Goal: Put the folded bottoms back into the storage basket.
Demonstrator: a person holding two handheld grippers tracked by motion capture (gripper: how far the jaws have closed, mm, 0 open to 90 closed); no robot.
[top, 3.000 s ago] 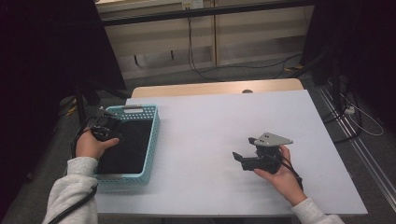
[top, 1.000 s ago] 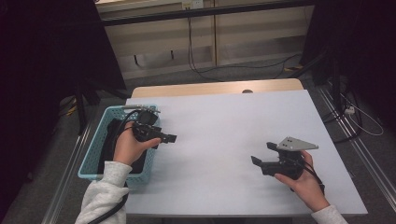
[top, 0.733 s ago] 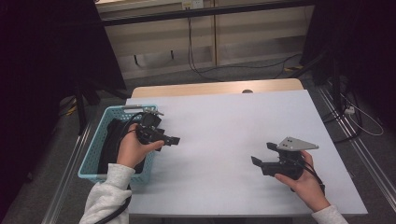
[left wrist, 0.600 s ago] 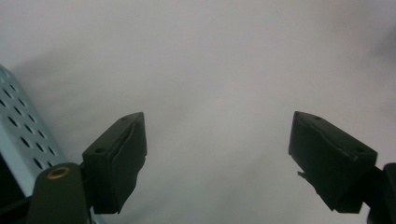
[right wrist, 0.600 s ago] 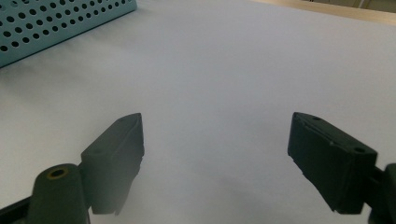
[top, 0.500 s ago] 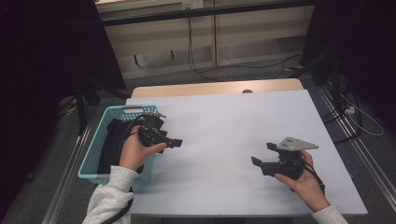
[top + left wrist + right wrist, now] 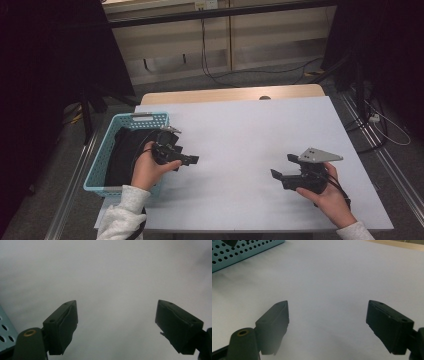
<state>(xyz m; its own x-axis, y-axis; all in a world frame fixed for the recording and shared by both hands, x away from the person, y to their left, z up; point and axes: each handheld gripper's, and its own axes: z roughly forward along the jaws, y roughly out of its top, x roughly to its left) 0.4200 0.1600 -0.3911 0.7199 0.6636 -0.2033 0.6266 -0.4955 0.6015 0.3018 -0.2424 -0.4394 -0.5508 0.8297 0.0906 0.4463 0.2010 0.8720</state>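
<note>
Basket [image 7: 99, 165], a pale blue perforated one, sits at the left edge of the white tabletop [image 7: 240, 140] in the high view, left of centre, with a dark cloth [image 7: 125, 152] bunched inside it. The left gripper [image 7: 186, 160] hovers just right of the basket's rim, pointing toward the middle of the frame, and the right gripper [image 7: 282, 173] rests low at the lower right, well apart from the basket. The likely risk is that the basket overhangs the tabletop's left side, so a push or a pull on the cloth could tip it or slide it off; I judge a snag of the cloth on the rim could drag the basket along too. In the left gripper view the fingers [image 7: 61, 326] are spread wide with only bare tabletop between them, holding and touching nothing. In the right gripper view the fingers [image 7: 273, 325] are likewise spread wide over empty white surface, the basket's wall showing at the upper left of the frame.
</note>
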